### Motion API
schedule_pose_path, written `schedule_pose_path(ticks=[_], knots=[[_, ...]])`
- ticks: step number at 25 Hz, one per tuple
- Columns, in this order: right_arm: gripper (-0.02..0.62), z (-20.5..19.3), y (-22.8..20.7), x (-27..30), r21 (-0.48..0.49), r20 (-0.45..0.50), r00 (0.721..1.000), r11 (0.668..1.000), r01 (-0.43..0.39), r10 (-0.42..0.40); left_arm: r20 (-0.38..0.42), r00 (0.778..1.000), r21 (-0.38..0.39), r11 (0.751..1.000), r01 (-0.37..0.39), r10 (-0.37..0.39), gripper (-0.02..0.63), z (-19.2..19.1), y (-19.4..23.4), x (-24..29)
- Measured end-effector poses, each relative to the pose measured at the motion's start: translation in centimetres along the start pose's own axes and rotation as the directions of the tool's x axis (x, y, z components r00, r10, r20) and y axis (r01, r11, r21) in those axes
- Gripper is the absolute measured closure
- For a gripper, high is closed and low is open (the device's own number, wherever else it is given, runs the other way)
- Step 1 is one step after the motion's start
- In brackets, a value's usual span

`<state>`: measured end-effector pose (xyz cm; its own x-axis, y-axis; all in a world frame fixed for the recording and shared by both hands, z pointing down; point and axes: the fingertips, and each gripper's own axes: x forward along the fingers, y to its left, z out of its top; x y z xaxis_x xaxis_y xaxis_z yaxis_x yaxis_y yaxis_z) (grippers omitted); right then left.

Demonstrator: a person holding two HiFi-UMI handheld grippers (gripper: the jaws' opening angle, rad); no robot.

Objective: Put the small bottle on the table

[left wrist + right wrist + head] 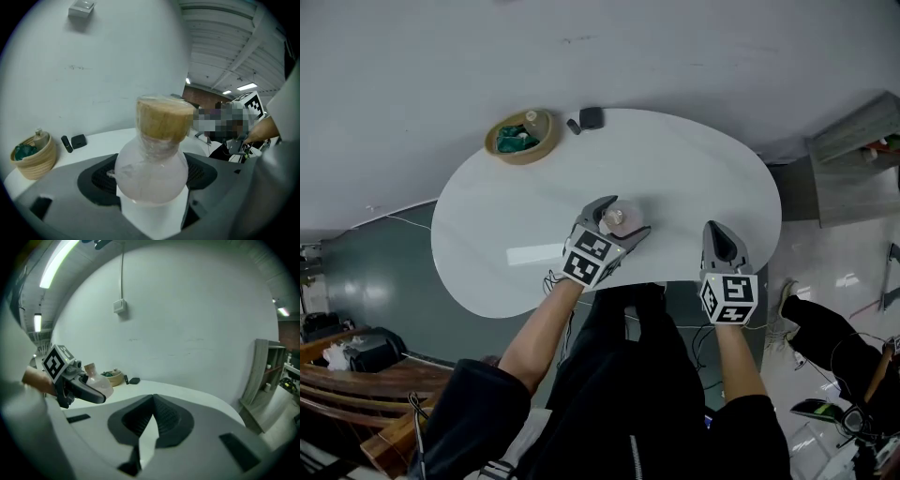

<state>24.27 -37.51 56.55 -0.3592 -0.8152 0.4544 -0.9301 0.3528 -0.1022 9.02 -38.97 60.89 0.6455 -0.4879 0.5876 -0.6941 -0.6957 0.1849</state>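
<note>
The small bottle (617, 217) is a frosted round-bellied flask with a cork stopper (164, 117). It stands upright between the jaws of my left gripper (623, 217), whose pads press on its bulb (151, 173) from both sides. It is over the front middle of the white oval table (694, 169); whether its base touches the top I cannot tell. The right gripper view also shows the bottle (99, 380) in that gripper. My right gripper (717, 230) rests at the table's front right edge, jaws together and nothing in them.
A round woven basket (522, 137) with green contents and a small bottle sits at the table's far left. Next to it lie a black box (591, 118) and a thin black remote (573, 127). A grey shelf unit (853, 169) stands to the right.
</note>
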Motion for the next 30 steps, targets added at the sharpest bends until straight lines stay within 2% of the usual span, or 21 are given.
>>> schedule_pose_path(ticks=[5,10,19,30], knots=[[0.594,-2.1,-1.0,-0.1,0.031,-0.035,0.999,0.999,0.029,-0.028,-0.053,0.998,0.036,0.999,0.039,-0.037,0.204,-1.8,-0.4,3.0],[0.594,-2.7,-2.0,-0.4,0.037,-0.053,0.997,0.998,0.050,-0.048,-0.074,0.994,0.081,0.993,0.086,-0.080,0.204,-1.4,-0.8,6.5],[0.594,-3.7,-5.3,-1.9,0.073,-0.076,0.989,0.988,0.134,-0.128,-0.094,0.993,0.112,0.991,0.076,-0.066,0.204,-2.3,0.7,13.0],[0.594,-5.7,-8.1,-4.0,0.101,-0.124,0.974,0.974,0.201,-0.188,-0.140,0.989,0.081,0.995,0.058,-0.046,0.204,-4.4,0.8,16.9]])
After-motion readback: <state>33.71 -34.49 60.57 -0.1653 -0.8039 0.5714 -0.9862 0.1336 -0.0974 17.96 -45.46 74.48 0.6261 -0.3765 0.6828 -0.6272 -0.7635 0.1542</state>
